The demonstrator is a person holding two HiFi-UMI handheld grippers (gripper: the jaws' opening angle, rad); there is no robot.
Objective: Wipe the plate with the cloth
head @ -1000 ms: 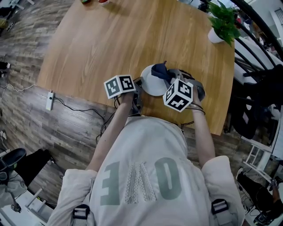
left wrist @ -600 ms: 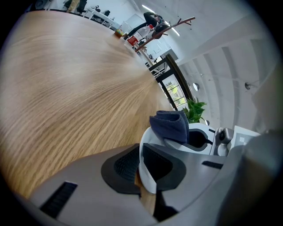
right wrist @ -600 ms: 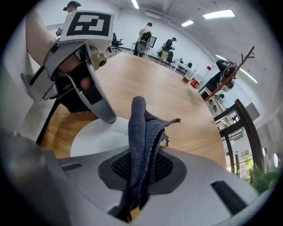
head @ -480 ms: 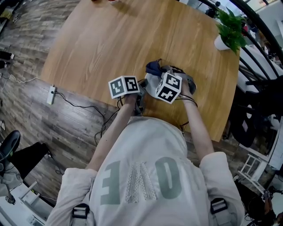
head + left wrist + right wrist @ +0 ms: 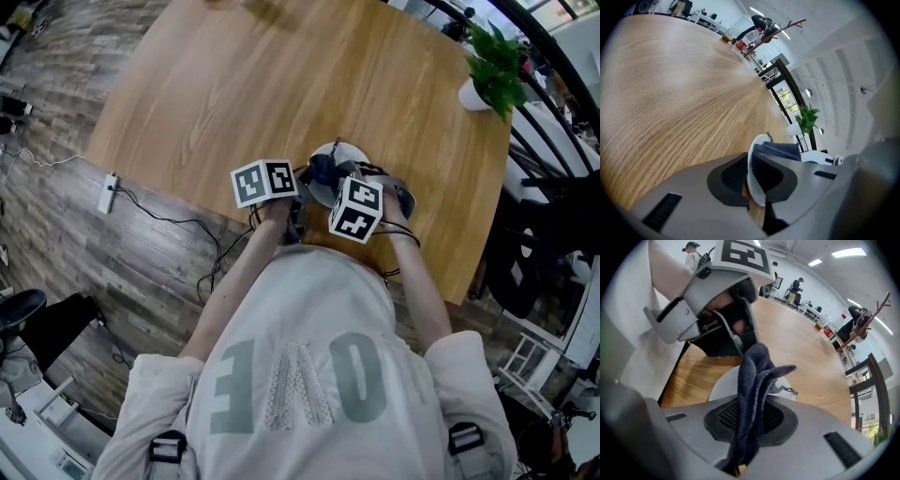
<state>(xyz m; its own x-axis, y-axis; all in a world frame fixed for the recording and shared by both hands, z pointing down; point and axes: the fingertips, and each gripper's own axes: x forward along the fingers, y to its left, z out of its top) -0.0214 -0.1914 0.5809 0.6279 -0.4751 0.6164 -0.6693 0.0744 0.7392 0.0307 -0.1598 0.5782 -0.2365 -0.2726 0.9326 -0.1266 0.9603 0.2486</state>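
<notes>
Wooden table (image 5: 234,84) lay under the white plate (image 5: 349,152); left gripper (image 5: 751,178) clamped the plate's near rim; right gripper (image 5: 743,425) pinched the dark blue cloth (image 5: 754,376), bunched upright over the plate.

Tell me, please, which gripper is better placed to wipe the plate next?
Right, I'd judge: the right gripper is shut on the cloth, bunched over the plate, while the left gripper is clamped on the plate's rim, steadying it.

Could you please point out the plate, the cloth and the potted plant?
plate (image 5: 723,384), right gripper view, bare white rim
cloth (image 5: 757,366), right gripper view, upper fold
potted plant (image 5: 497,62), head view, green leaves
</notes>
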